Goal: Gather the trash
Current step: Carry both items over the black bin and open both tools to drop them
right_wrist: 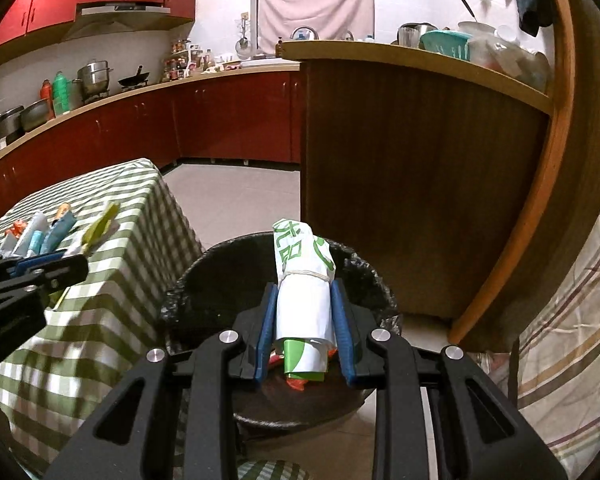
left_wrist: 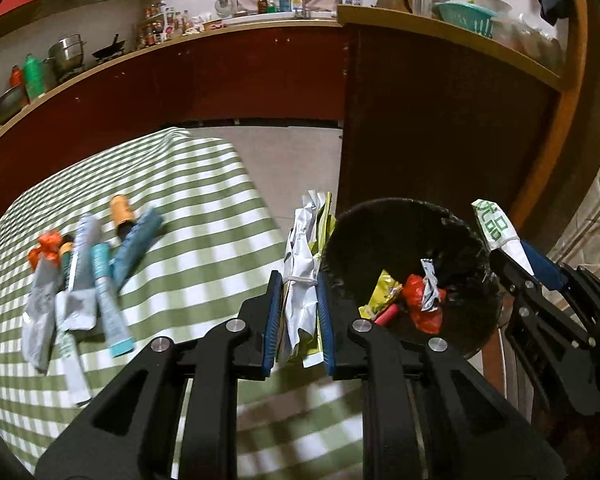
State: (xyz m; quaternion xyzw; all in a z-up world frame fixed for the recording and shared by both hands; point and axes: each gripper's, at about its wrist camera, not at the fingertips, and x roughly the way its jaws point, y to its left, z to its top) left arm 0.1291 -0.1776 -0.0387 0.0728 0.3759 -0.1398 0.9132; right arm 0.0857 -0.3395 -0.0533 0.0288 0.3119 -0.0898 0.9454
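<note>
Trash: the right gripper point(right_wrist: 305, 312) clamps a white-and-green rolled paper wrapper point(right_wrist: 304, 280) directly over the black-lined round bin point(right_wrist: 204, 280), positioned for release; the left gripper point(left_wrist: 298, 312) clamps a crumpled white-yellow wrapper bundle point(left_wrist: 304, 276) beside the bin rim.

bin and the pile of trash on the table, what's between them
In the left wrist view, the left gripper with its wrapper bundle, between bin and pile.

checked cloth tablecloth point(left_wrist: 204, 208), glossy wooden counter point(right_wrist: 400, 184)
</note>
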